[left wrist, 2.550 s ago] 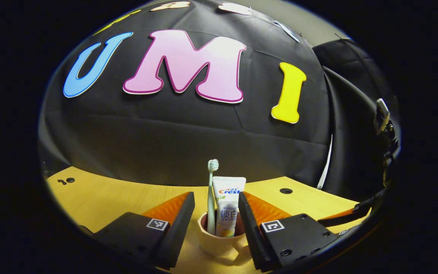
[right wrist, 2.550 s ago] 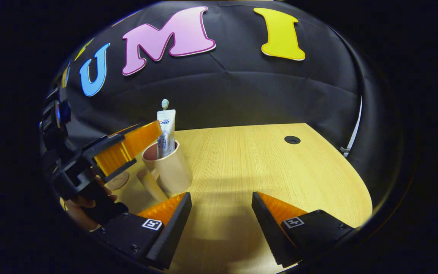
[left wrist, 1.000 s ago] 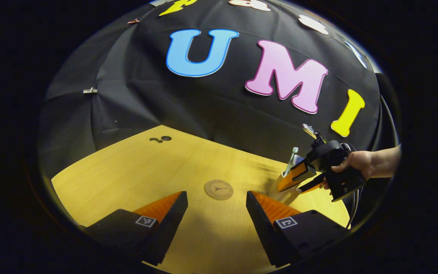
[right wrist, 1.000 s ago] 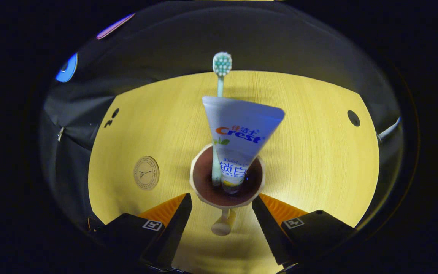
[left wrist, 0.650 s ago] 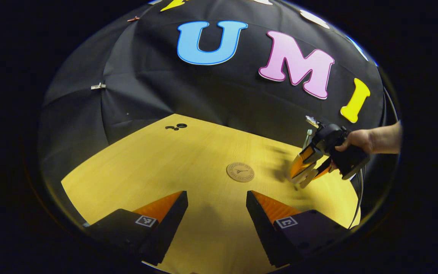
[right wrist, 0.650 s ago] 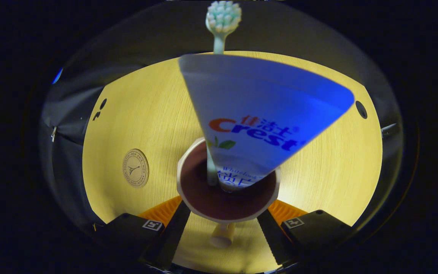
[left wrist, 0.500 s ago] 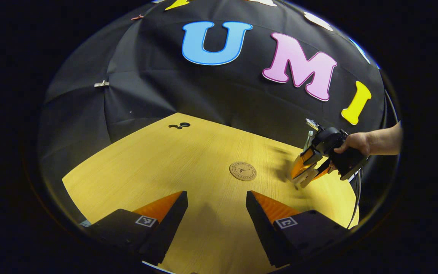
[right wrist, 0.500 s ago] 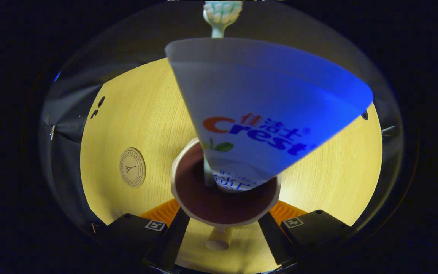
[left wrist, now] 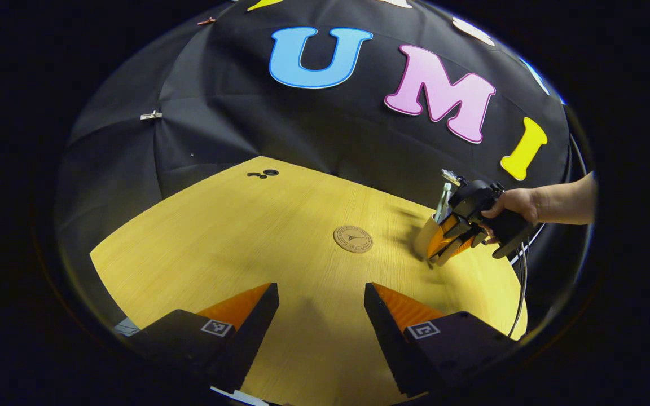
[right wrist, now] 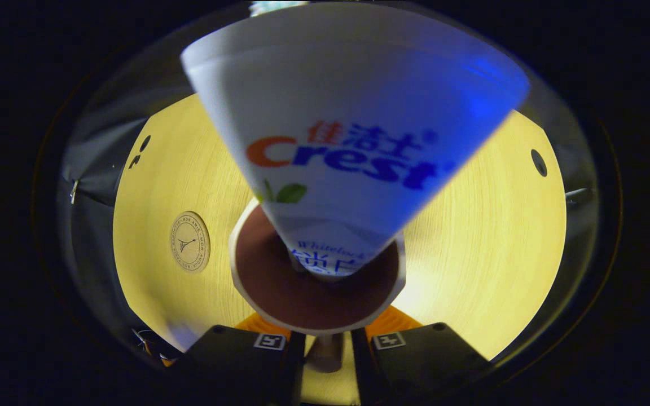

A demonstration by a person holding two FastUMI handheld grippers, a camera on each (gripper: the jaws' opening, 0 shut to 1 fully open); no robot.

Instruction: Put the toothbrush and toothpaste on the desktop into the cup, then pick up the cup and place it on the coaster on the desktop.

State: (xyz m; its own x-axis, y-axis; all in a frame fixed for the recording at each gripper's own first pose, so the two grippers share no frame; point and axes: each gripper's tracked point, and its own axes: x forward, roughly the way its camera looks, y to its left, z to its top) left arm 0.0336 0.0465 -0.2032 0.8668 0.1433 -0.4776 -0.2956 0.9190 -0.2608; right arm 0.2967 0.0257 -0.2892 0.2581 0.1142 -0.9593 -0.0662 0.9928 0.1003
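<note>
A beige cup (right wrist: 240, 282) with a brown inside holds a white toothpaste tube (right wrist: 347, 129), which looms large in the right gripper view. Its handle (right wrist: 325, 352) sits between the narrowed jaws of my right gripper (right wrist: 326, 361), which is shut on it. Just the tip of the toothbrush head (right wrist: 271, 7) peeks over the tube. In the left gripper view the cup (left wrist: 425, 242) is at the right of the table beside the round coaster (left wrist: 353, 239), with the toothbrush (left wrist: 445, 194) sticking up and the right gripper (left wrist: 446, 245) against it. My left gripper (left wrist: 316, 299) hangs open over the table, holding nothing.
The coaster (right wrist: 189, 241) lies left of the cup on the wooden table (left wrist: 218, 242). A person's hand (left wrist: 514, 203) holds the right gripper, with a cable trailing off the right edge. Small holes (left wrist: 263, 173) mark the table's far side, and another hole (right wrist: 538, 162) lies at the right.
My left gripper let go of the cup and drew back to the left. My right gripper came down over the cup and its fingers closed on the handle.
</note>
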